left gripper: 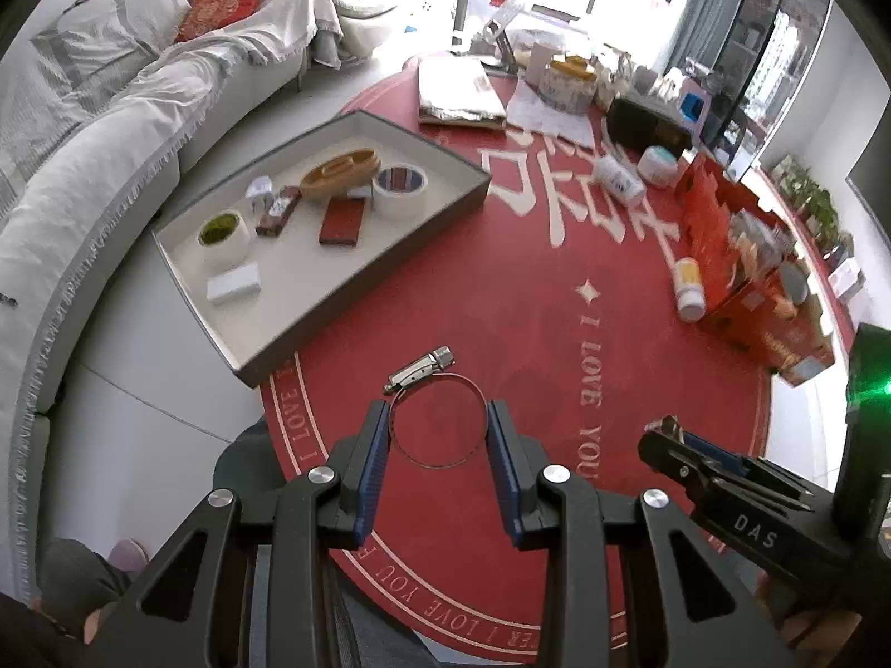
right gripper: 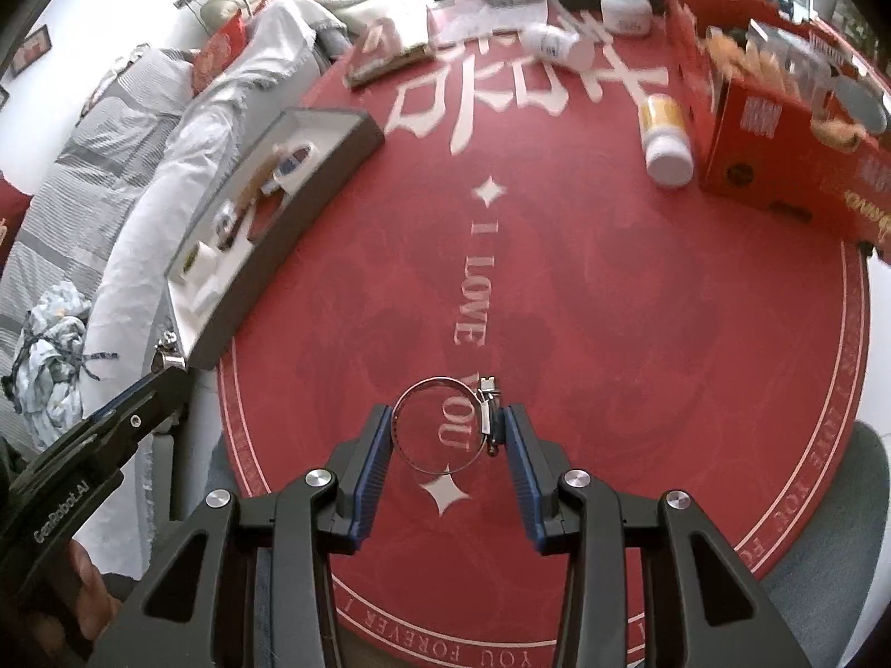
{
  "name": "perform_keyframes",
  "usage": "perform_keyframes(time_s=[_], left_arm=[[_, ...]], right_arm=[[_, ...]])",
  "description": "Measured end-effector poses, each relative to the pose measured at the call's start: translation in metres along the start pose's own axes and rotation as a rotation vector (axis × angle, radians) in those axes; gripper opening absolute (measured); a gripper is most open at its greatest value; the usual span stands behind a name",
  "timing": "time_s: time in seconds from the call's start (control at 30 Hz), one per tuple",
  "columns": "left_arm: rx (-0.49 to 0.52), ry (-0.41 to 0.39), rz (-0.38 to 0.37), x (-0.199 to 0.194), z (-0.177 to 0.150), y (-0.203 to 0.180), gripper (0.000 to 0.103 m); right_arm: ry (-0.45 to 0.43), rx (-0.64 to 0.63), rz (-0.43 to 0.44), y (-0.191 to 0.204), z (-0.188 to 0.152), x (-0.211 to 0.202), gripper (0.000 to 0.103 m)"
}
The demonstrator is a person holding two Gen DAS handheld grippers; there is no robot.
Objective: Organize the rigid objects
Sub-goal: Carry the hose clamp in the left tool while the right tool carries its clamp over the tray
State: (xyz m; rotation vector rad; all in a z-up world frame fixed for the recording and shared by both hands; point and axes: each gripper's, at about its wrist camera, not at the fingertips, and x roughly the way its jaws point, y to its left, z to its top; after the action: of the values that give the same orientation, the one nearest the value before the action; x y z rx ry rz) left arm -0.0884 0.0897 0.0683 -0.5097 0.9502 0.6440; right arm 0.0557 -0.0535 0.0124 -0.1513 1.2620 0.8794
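Each gripper holds a metal hose clamp. My left gripper [left gripper: 437,417] has its blue pads against the sides of a hose clamp ring [left gripper: 434,417], screw housing pointing away. My right gripper [right gripper: 448,423] grips a second hose clamp [right gripper: 442,426], its screw housing against the right pad. In the right wrist view the left gripper's tip [right gripper: 170,359] shows at left near the tray corner with the clamp screw in it. A grey tray [left gripper: 356,273] with white lining holds two tape rolls, a yellow boat-shaped dish, a red block, a white block and small items.
The round red tablecloth [right gripper: 612,306] covers the table. Bottles [right gripper: 665,139], a jar [left gripper: 657,167], red boxes [right gripper: 779,128] and clutter stand at the far and right side. A grey-white sofa [left gripper: 83,195] runs along the left.
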Motion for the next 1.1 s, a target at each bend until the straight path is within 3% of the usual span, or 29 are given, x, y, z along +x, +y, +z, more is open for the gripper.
perform_keyframes(time_s=[0.23, 0.47, 0.63, 0.9, 1.1], left_arm=[[-0.032, -0.091, -0.007, -0.049, 0.04, 0.002, 0.037], [-0.066, -0.228, 0.055, -0.11, 0.098, 0.021, 0.037], [-0.096, -0.318, 0.135, -0.134, 0.127, 0.041, 0.037], [-0.18, -0.266, 0.238, -0.089, 0.153, 0.08, 0.037], [-0.229, -0.158, 0.289, -0.016, 0.159, 0.099, 0.037]], right_arm=[[-0.107, -0.026, 0.06, 0.019, 0.028, -0.041, 0.042], [-0.257, -0.071, 0.115, 0.048, 0.075, -0.094, 0.042], [-0.315, -0.12, 0.144, 0.076, 0.114, -0.116, 0.042], [-0.344, -0.231, 0.164, 0.134, 0.175, -0.123, 0.042], [-0.238, -0.302, 0.122, 0.174, 0.205, -0.06, 0.042]])
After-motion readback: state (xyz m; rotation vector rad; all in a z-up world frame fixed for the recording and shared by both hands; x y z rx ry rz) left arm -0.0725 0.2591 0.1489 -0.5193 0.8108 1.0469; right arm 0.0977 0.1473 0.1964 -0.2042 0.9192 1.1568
